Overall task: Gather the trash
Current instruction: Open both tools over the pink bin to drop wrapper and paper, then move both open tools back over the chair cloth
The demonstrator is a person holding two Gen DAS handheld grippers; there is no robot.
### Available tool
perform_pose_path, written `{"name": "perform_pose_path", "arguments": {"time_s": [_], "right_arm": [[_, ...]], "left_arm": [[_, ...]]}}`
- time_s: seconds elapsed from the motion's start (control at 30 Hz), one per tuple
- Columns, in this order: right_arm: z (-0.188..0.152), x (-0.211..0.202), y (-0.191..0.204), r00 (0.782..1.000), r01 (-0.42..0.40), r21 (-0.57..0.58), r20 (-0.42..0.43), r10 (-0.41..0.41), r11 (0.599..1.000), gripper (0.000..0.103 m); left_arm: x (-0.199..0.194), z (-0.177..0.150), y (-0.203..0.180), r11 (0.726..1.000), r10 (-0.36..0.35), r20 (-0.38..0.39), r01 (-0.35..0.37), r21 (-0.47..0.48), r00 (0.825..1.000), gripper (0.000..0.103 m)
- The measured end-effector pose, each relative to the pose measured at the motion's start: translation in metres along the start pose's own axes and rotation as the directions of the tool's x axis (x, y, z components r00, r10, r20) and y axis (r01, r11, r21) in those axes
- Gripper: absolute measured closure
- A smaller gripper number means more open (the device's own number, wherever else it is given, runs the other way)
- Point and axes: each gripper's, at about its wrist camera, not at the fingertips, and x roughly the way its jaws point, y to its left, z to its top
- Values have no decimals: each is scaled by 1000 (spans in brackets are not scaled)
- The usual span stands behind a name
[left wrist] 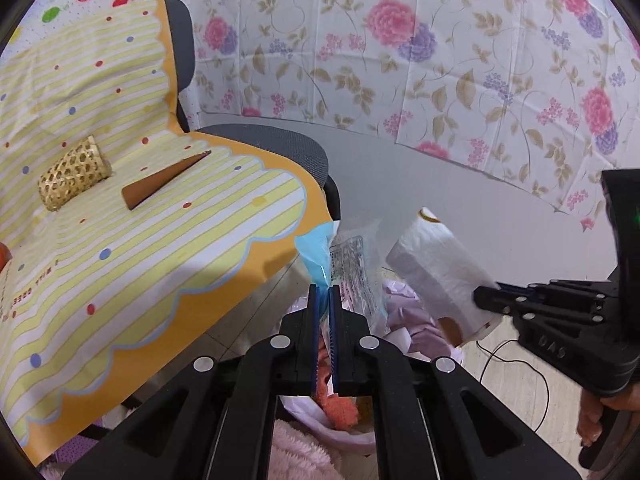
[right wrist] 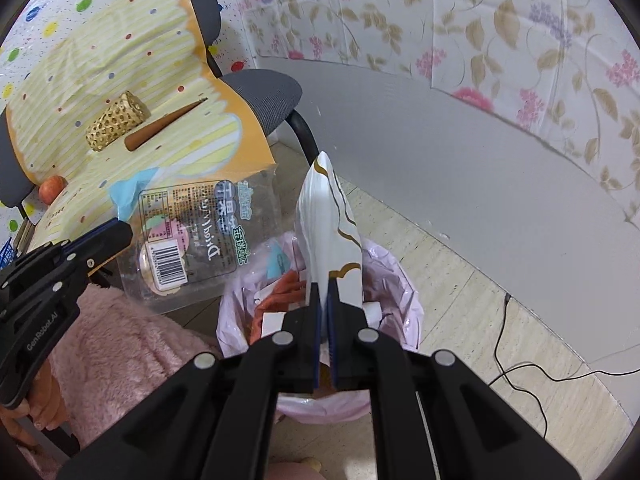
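a: left wrist view, left tool (left wrist: 324, 292): state?

b: jaws nearly together, with a clear plastic wrapper (left wrist: 356, 272) with a blue edge between them. whether the pads press on it cannot be told. the wrapper stands up from the fingertips, above the bin.

a: right wrist view, right tool (right wrist: 324, 292)?

b: jaws closed on a white paper bag (right wrist: 332, 224) with a brown line printed on it. the bag rises upright from the fingertips, directly over the bin.

a: position of the tools relative to each other?

b: side by side. the right tool enters the left wrist view from the right edge, with part of a hand (left wrist: 600, 420) on its handle. the left tool enters the right wrist view from the left edge.

a: location of the bin?

b: on the floor below both tools. the trash bin (right wrist: 400, 280) has a pale pink liner and already holds orange and white scraps.

a: surroundings?

b: left of the bin, an office chair (left wrist: 280, 144) draped with a yellow striped cloth (left wrist: 140, 240). on the cloth lie a woven basket cup (left wrist: 74, 178) on its side and a brown cone (left wrist: 160, 184), just beside each other. a black cable (right wrist: 520, 360) runs across the floor to the right. a floral sheet (left wrist: 440, 60) hangs behind.
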Motion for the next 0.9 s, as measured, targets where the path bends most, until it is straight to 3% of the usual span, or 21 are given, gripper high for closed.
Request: {"name": "perform_pose_path", "arguments": {"time_s": [0.07,0.1,0.13,0.17,0.4,0.53,0.9], "right_arm": [[2,10,-1,1000,-9,1,-7,9,1000,93],[3,13,-1,1000,-11,3,-10,11,1000,89],[3,17,-2,1000,-18,7,-12,18,1000,76],[3,19,-3,1000,-18,11,-11,18,1000,71],[8,7,-9,1000,5,24,9,-6,1000,71],[19,-18,-7,999,-1,20,50,0,1000,71],[50,-70,57,979,-104,-134,159,125,985,68]], "left_arm": [[5,2,1,1000,-6,-4,6,0,1000,90],[7,3,2,1000,-10,-14,10,-3,1000,81],[9,3,3,1000,-10,-16,10,-8,1000,76],[9,4,5,1000,-8,-16,8,-11,1000,67],[-4,2,33,996,35,-20,-36,-78,999,50],[-22,2,48,992,74,-8,-74,-106,997,46],[-77,12,90,970,176,47,-165,-181,983,35]]}}
